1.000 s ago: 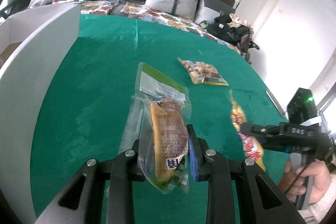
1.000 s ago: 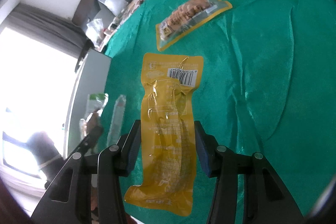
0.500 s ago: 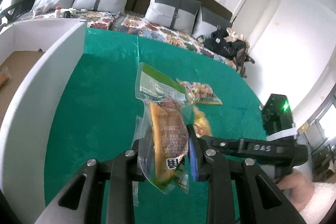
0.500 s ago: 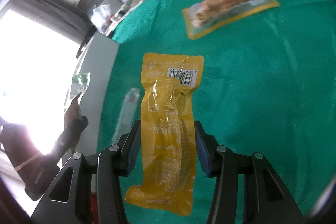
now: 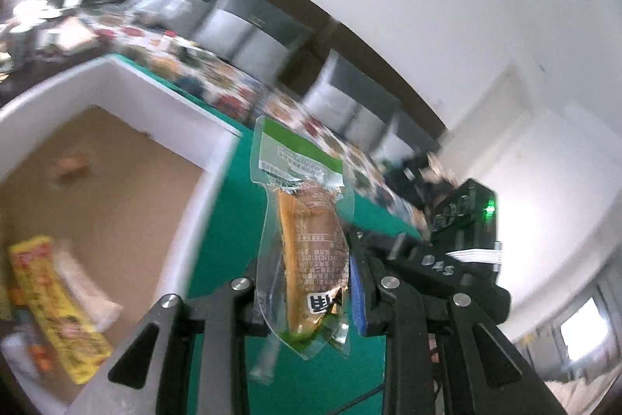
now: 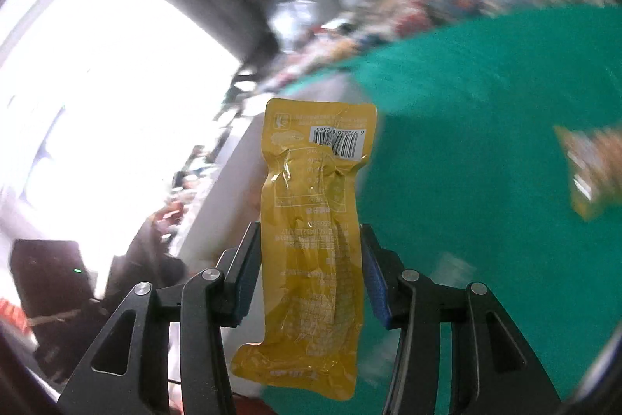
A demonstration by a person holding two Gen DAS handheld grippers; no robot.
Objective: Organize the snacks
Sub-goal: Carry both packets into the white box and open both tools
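My left gripper (image 5: 307, 294) is shut on a clear snack pack with a green top (image 5: 307, 228) and holds it in the air, just right of a white box (image 5: 163, 96). The box has a brown floor and holds a yellow snack pack (image 5: 54, 310). My right gripper (image 6: 307, 279) is shut on a yellow snack pack with a barcode (image 6: 315, 220), held above the green tablecloth (image 6: 486, 142). The right gripper's body (image 5: 462, 240) shows just behind my left fingers. Another yellow-edged snack pack (image 6: 591, 170) lies on the cloth at the right, blurred.
The white box wall (image 6: 229, 181) rises left of the right gripper. A sofa with grey cushions (image 5: 248, 30) and a patterned cover stands beyond the table. A bright window fills the left of the right wrist view. A thin clear wrapper (image 5: 268, 356) lies on the cloth below my left gripper.
Both grippers have swung left toward the white box with their packs. The box's inside now shows in the left wrist view. Both views are motion-blurred.
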